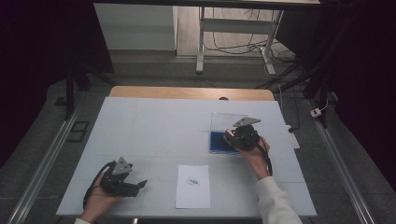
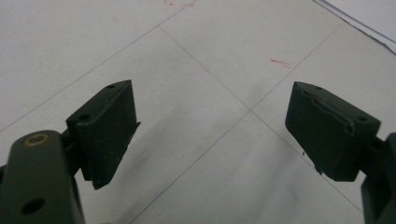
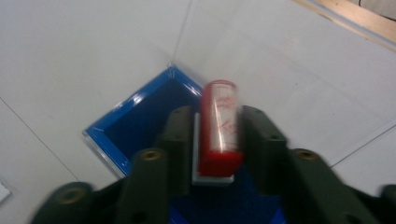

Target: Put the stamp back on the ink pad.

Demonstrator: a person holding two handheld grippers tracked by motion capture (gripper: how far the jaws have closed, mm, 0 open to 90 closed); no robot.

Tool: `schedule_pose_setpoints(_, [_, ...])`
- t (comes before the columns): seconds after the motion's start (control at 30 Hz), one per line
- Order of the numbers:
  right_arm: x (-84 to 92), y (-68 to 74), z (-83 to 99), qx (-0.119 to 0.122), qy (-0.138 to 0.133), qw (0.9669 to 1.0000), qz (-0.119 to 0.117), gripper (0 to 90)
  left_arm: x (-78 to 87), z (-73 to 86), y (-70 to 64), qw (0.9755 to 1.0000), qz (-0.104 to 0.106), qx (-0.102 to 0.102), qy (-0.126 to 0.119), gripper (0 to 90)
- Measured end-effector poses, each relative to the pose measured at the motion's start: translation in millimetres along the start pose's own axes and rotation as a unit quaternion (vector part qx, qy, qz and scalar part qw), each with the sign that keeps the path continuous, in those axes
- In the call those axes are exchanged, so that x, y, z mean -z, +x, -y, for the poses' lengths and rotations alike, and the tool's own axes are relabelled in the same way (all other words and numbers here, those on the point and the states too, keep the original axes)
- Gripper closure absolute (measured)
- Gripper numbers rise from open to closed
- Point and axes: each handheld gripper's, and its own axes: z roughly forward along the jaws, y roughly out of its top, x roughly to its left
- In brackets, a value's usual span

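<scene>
My right gripper [image 3: 218,122] is shut on a red-handled stamp [image 3: 219,128] with a white base, and holds it just over a blue ink pad [image 3: 140,116]. In the high view this gripper [image 1: 232,135] and the stamp [image 1: 229,134] sit over the pad [image 1: 217,141] at the table's right middle. The left gripper [image 1: 140,185] rests low at the front left, and its jaws stand wide apart. In its own view the left gripper [image 2: 210,126] has nothing but bare white table between its fingers.
A white paper sheet [image 1: 193,193] with a small dark printed mark [image 1: 193,181] lies at the front centre. The pad's clear lid [image 1: 227,120] lies open behind it. The white table cover [image 1: 154,126] ends at a wooden far edge [image 1: 187,92].
</scene>
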Motion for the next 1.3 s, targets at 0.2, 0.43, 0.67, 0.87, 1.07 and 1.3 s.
schedule_pose_setpoints(0.2, [21.9, 2.0, 4.8, -0.032, -0.061, 0.9976, -0.012, 44.8, -1.9, -0.2, -2.1, 1.0000, -0.002, -0.001, -0.001, 16.8])
schedule_pose_setpoints(0.43, [45.2, 0.1, 20.7, -0.028, -0.090, 0.9949, -0.037, 45.0, -1.1, -1.6, -3.9, 0.9998, 0.002, 0.012, -0.014, 16.7])
schedule_pose_setpoints(0.67, [66.9, 1.0, 41.3, -0.015, -0.096, 0.9937, -0.056, 45.2, 1.5, -3.7, -5.7, 0.9994, 0.003, 0.019, -0.027, 16.4])
schedule_pose_setpoints(0.87, [81.9, 3.1, 60.1, -0.004, -0.098, 0.9930, -0.066, 45.2, 3.3, -3.6, -4.3, 0.9988, 0.009, 0.031, -0.037, 16.4])
schedule_pose_setpoints(1.07, [96.9, 5.4, 88.3, -0.001, -0.084, 0.9946, -0.060, 45.2, 3.1, -4.3, -5.6, 0.9989, 0.008, 0.028, -0.036, 16.4])
schedule_pose_setpoints(1.3, [105.6, 8.0, 113.0, 0.006, -0.069, 0.9960, -0.058, 44.7, 2.4, -5.4, -6.6, 0.9991, 0.008, 0.025, -0.033, 16.4])
